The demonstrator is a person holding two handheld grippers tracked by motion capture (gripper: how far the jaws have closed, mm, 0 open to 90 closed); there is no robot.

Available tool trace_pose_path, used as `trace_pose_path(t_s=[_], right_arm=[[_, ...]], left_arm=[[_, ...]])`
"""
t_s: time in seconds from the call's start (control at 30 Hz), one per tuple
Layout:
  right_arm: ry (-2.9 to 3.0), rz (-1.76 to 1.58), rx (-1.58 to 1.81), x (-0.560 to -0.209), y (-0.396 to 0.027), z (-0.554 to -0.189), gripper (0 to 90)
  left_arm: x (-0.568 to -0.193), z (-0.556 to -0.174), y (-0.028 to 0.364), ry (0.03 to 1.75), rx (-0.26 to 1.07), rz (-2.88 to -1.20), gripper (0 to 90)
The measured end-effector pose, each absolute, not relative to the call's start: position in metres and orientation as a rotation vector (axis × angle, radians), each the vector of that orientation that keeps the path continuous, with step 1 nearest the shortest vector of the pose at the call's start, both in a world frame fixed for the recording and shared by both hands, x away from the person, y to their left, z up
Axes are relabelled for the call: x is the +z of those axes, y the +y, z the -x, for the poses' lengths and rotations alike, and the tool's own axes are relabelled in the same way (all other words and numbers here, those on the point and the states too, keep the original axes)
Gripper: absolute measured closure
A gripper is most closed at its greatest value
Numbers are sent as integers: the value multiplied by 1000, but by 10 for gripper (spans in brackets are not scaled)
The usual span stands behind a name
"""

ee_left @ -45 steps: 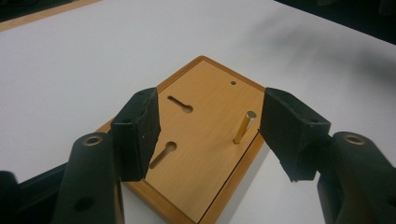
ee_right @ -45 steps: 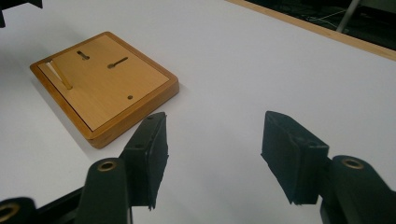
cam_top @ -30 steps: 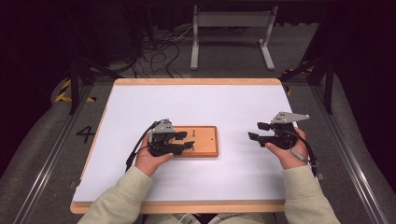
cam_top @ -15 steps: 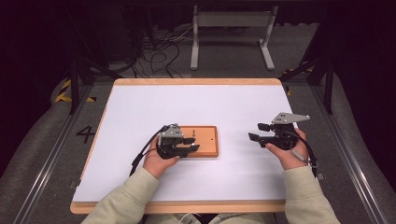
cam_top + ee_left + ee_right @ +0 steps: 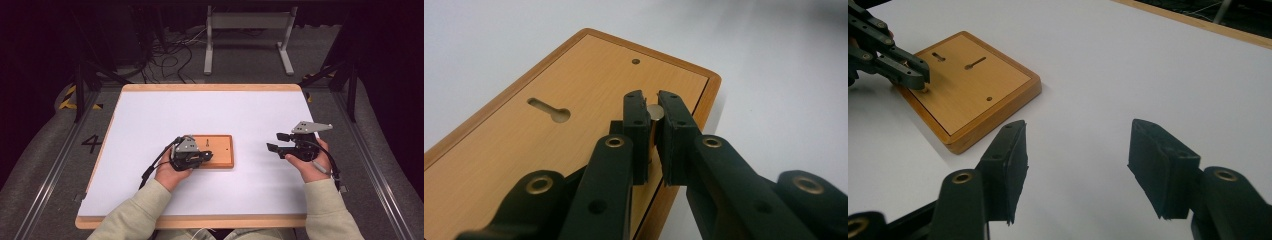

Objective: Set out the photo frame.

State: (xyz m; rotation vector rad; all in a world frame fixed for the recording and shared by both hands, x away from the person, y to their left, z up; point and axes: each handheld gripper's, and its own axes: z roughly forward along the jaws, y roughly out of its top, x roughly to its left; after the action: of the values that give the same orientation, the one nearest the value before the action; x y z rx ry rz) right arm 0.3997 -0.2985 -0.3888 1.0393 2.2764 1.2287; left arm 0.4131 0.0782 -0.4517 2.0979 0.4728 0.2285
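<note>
Left gripper view: left gripper (image 5: 651,107), its jaws just closed, now pinches the small silvery metal peg (image 5: 654,113) standing on the flat rectangular wooden board (image 5: 524,145) at table centre, ready for lifting; right gripper (image 5: 1075,160) waits spread.

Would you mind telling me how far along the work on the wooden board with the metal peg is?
Done: the left gripper has just closed its jaws onto the metal peg standing at the edge of the wooden board. In hand: that grip, pads pressing on the peg. Left: moving the peg, perhaps toward the keyhole slot; the right gripper waits open over the white table.
</note>
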Motion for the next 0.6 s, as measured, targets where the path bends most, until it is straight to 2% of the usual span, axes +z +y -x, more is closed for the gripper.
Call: trace_pose_path(t_s=[0.6], right_arm=[[2291,-1015,1227,-389,-292,-401,412]], left_arm=[[-453,-391,75,240,488,-2158,835]])
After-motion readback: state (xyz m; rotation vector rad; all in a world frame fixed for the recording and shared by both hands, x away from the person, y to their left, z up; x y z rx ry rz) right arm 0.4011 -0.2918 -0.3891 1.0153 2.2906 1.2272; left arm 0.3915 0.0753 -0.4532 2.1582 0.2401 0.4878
